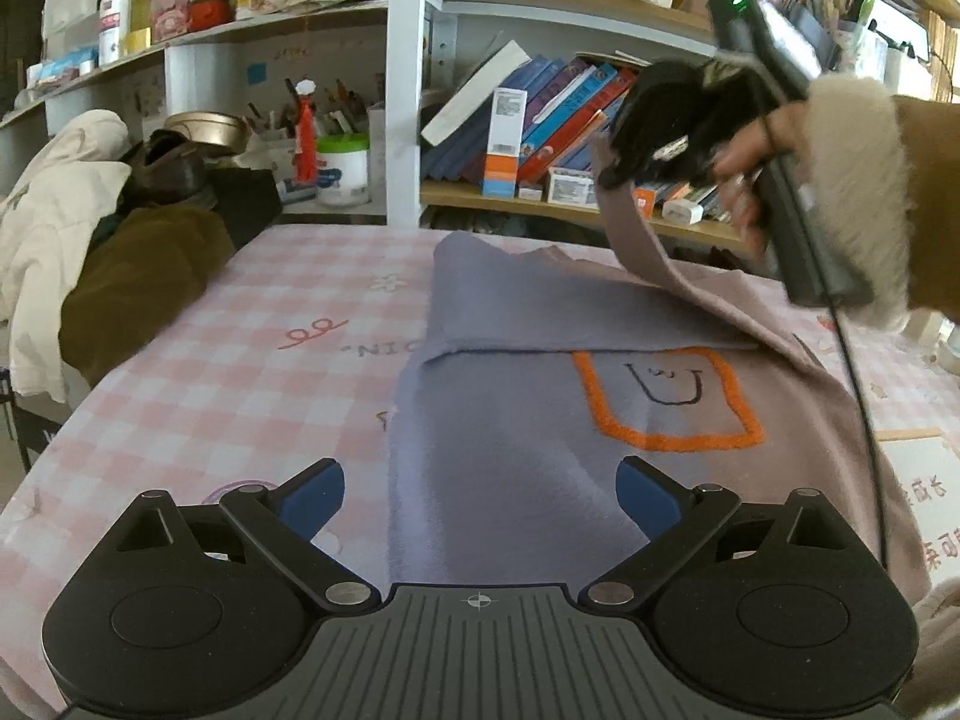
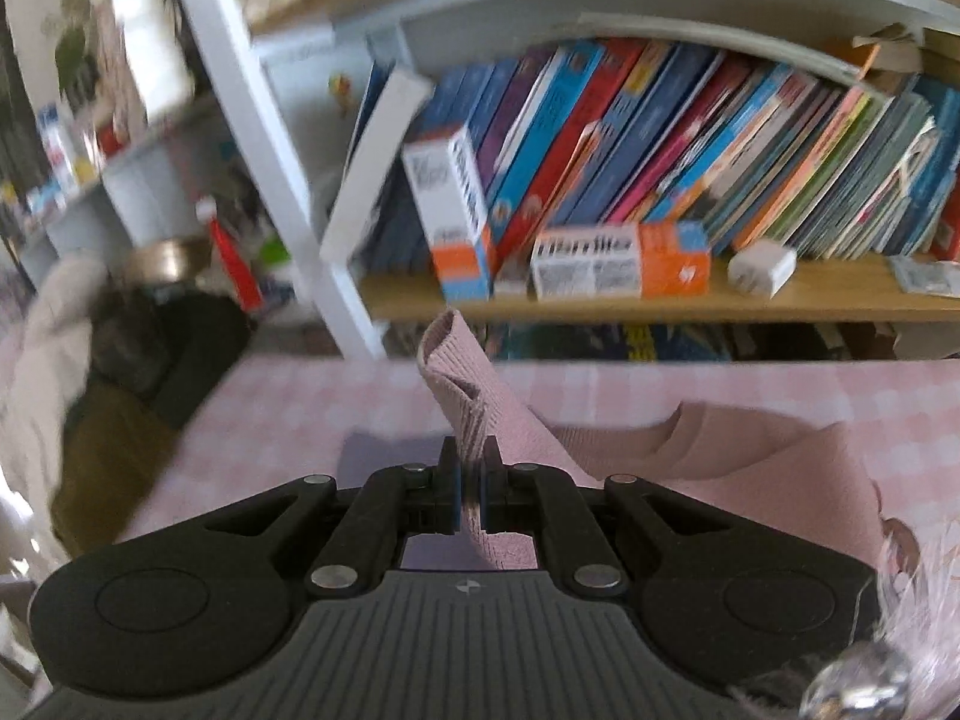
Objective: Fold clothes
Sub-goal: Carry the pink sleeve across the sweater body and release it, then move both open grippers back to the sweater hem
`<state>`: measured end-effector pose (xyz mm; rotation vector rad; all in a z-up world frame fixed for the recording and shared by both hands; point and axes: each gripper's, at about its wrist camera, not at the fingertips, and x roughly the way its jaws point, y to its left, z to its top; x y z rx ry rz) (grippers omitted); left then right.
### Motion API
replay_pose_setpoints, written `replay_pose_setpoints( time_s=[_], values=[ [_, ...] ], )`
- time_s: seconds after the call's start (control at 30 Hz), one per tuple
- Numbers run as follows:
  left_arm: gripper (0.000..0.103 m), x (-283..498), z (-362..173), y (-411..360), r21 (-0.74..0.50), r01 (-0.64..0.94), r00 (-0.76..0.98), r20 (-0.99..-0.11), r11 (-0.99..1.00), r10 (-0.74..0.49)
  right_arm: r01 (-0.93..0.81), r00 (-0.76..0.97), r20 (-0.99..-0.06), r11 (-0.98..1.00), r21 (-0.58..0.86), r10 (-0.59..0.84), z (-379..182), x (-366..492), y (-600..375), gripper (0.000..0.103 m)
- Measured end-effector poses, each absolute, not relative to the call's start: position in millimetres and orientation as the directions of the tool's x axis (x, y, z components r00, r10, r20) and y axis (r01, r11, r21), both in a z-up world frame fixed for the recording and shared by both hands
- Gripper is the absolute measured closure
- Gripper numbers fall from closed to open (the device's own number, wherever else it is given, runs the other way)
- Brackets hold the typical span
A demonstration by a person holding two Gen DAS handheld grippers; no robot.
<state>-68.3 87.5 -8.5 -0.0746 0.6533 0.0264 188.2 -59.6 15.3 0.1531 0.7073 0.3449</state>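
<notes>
Right now I have a dusty-pink sweater (image 1: 540,432) spread on the tabletop (image 1: 252,360), which is covered in a pink-and-white checked cloth. Its knit looks soft and slightly fuzzy, lilac-grey in the shaded part and warmer pink toward the right edge. On the front there is an orange embroidered outline (image 1: 666,399), roughly a rounded square, with a thin dark line drawing inside it that I cannot make out clearly. One sleeve is already folded across the upper body, leaving a straight horizontal edge just above the orange outline. My right gripper (image 2: 471,495) has its fingers (image 2: 449,498) closed tight on a ribbed strip of the sweater, which looks like a cuff or hem; the ribbing sticks up beyond the tips and curls over. From the left wrist view I see that same gripper raised above the far right part of the garment, with the pinched fabric hanging from it in a taut band down to the tabletop, and a hand (image 1: 750,174) in a fluffy cream cuff holding its handle. My left gripper (image 1: 480,504) hovers over the near part of the sweater with its blue-padded fingers spread wide and nothing between them. Behind the tabletop stands a bookshelf (image 2: 660,294) packed with leaning books.
</notes>
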Motion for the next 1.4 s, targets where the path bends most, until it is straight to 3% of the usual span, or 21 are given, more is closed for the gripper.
replay_pose_setpoints(
  time_s=[0.2,0.23,0.27,0.3,0.53,0.77,1.1,1.4],
  values=[
    [0.004,-72,-10,93,-0.056,-0.049,0.788,-0.616,0.997,0.005,-0.269,0.663,-0.663,0.937,0.222,0.348,-10,193,-38,0.093],
    [0.004,-72,-10,94,-0.056,-0.05,0.788,-0.616,0.997,0.004,-0.273,0.653,-0.671,0.936,0.224,0.351,-14,194,-35,0.083],
    [0.004,-73,-10,94,-0.057,-0.05,0.788,-0.616,0.997,0.004,-0.278,0.647,-0.675,0.934,0.225,0.355,-15,193,-35,0.063],
    [0.004,-73,-10,95,-0.057,-0.05,0.787,-0.616,0.997,0.004,-0.282,0.641,-0.679,0.932,0.227,0.359,-17,192,-34,0.057],
    [0.004,-69,-12,104,-0.091,-0.075,0.792,-0.611,0.993,0.004,-0.307,0.618,-0.663,0.906,0.292,0.423,-11,170,-55,0.044],
    [0.004,-61,-14,107,-0.125,-0.102,0.792,-0.611,0.987,0.004,-0.346,0.627,-0.618,0.881,0.323,0.474,10,140,-84,0.042],
    [0.004,-57,-16,105,-0.115,-0.085,0.784,-0.621,0.99,-0.005,-0.263,0.629,-0.698,0.938,0.224,0.343,-7,78,-150,0.04],
    [0.004,-54,-26,108,-0.096,-0.122,0.729,-0.684,0.988,0.024,-0.049,0.643,-0.749,0.984,0.169,0.161,-25,13,-228,0.04]
  ],
)
